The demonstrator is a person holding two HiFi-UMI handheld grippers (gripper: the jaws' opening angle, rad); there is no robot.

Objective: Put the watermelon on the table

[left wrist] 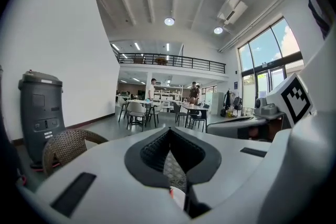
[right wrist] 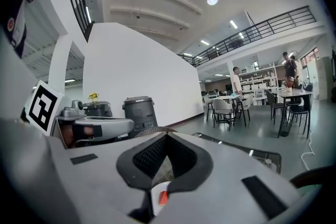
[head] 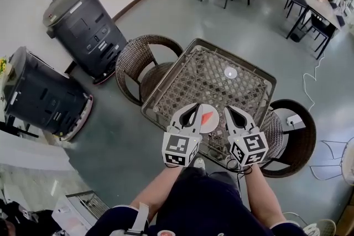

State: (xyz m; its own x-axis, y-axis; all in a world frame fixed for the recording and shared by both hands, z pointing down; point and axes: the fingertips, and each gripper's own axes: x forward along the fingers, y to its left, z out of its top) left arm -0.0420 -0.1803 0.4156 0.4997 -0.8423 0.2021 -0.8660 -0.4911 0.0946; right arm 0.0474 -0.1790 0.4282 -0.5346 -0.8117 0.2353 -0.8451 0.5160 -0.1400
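A red watermelon slice (head: pixel 209 116) lies on a small white plate (head: pixel 202 125) on the near part of the woven glass-topped table (head: pixel 178 83). My left gripper (head: pixel 196 107) hangs just left of the plate and my right gripper (head: pixel 226 109) just right of it. Both have their jaws together with nothing between them. In the left gripper view the shut gripper (left wrist: pixel 169 131) points level across the room, and the plate (left wrist: pixel 177 195) shows low through the gap. In the right gripper view the shut gripper (right wrist: pixel 167 135) also points level, with the plate and a bit of red slice (right wrist: pixel 163 197) below.
A small white round object (head: pixel 230 72) sits on the table's far side. Wicker chairs stand at the table's left (head: pixel 136 59) and right (head: pixel 301 138). Two dark grey machines (head: pixel 83 24) (head: pixel 38 95) stand on the left. Dining tables, chairs and people are far off.
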